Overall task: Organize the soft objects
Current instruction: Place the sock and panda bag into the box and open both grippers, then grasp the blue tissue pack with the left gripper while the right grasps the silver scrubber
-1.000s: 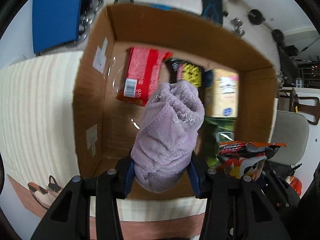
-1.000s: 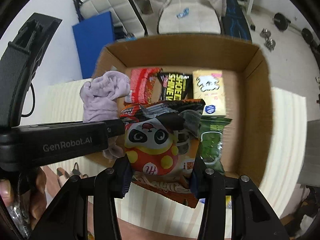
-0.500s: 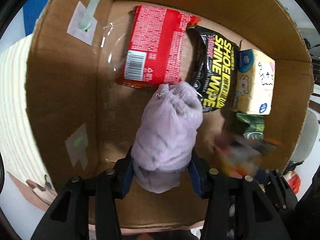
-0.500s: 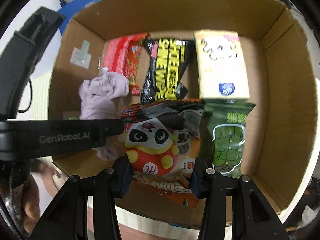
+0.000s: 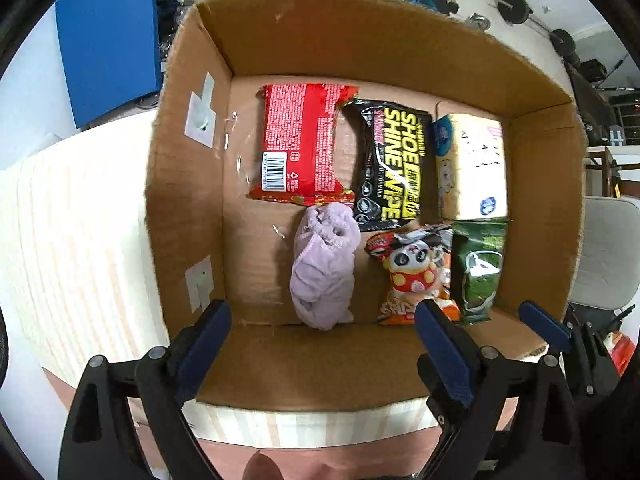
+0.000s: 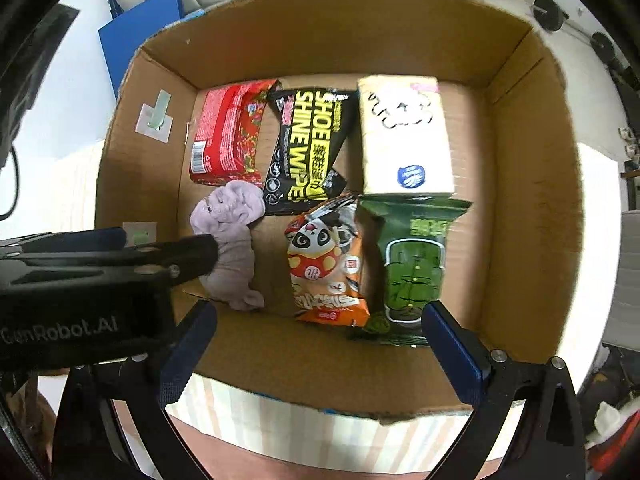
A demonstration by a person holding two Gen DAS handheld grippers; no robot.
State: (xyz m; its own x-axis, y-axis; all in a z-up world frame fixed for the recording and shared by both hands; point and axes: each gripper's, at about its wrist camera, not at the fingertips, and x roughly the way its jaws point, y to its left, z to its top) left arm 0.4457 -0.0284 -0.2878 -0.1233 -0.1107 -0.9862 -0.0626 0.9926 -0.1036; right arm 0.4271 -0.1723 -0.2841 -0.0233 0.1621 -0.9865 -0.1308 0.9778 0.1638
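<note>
A cardboard box [image 5: 188, 184] [image 6: 528, 184] holds soft packs. A lilac fuzzy cloth [image 5: 322, 272] [image 6: 232, 240] lies on the box floor at the front left. An orange panda snack bag [image 5: 412, 276] [image 6: 326, 264] lies beside it. My left gripper [image 5: 320, 348] is open and empty above the box's near wall. My right gripper [image 6: 316, 352] is open and empty over the near wall. The left gripper's body shows in the right wrist view [image 6: 100, 280].
Also in the box: a red packet [image 5: 304, 144] [image 6: 228, 132], a black shoe-wipe pack [image 5: 394, 168] [image 6: 310, 144], a cream tissue pack [image 5: 472, 168] [image 6: 404, 136] and a green pack [image 5: 480, 268] [image 6: 414, 264]. The box stands on a striped table [image 5: 80, 240]. A blue panel [image 5: 108, 36] stands behind.
Both grippers have opened and pulled back up out of the box. The lilac cloth and the panda bag have been let go and now lie on the box floor.
</note>
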